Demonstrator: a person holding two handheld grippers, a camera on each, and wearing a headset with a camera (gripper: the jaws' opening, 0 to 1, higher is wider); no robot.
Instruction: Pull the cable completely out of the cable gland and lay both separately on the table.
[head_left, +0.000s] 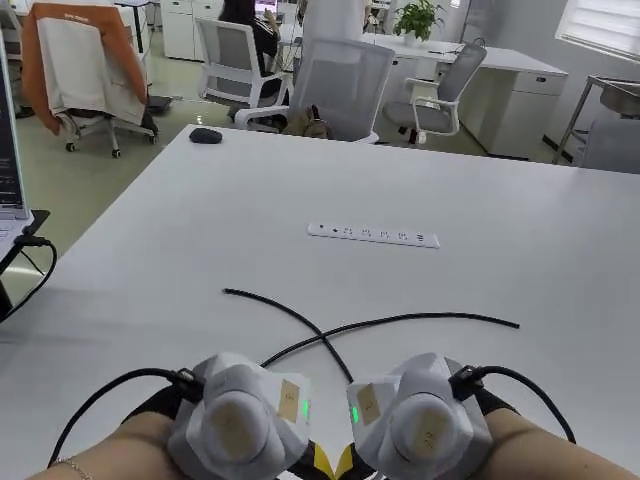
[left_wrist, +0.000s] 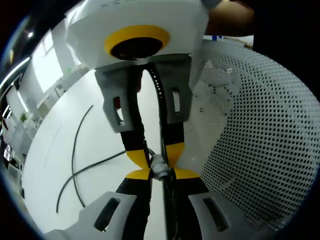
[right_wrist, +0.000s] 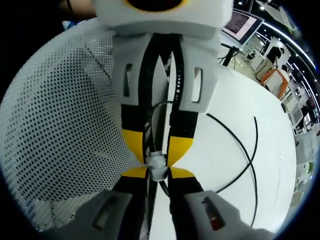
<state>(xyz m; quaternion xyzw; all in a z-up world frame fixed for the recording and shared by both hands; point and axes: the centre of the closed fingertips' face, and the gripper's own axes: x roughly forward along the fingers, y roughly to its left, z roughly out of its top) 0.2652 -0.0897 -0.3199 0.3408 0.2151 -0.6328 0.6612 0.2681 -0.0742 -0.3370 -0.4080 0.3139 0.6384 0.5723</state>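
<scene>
A small pale cable gland (left_wrist: 159, 168) (right_wrist: 156, 166) sits where the two grippers meet tip to tip, below the table's near edge. A thin black cable (left_wrist: 165, 210) (right_wrist: 150, 131) runs through it and back between both pairs of jaws. My left gripper (left_wrist: 161, 173) (head_left: 320, 462) is shut on the gland from one side. Facing it, my right gripper (right_wrist: 158, 173) (head_left: 344, 462) is shut on the same gland. In the head view the gland itself is hidden behind the gripper bodies.
Two black cable runs (head_left: 400, 320) cross on the white table (head_left: 150, 250); one leads toward the grippers. A white power strip (head_left: 373, 235) lies mid-table and a mouse (head_left: 206, 136) at the far edge. A white perforated surface (left_wrist: 260, 130) (right_wrist: 60, 120) stands close beside the grippers.
</scene>
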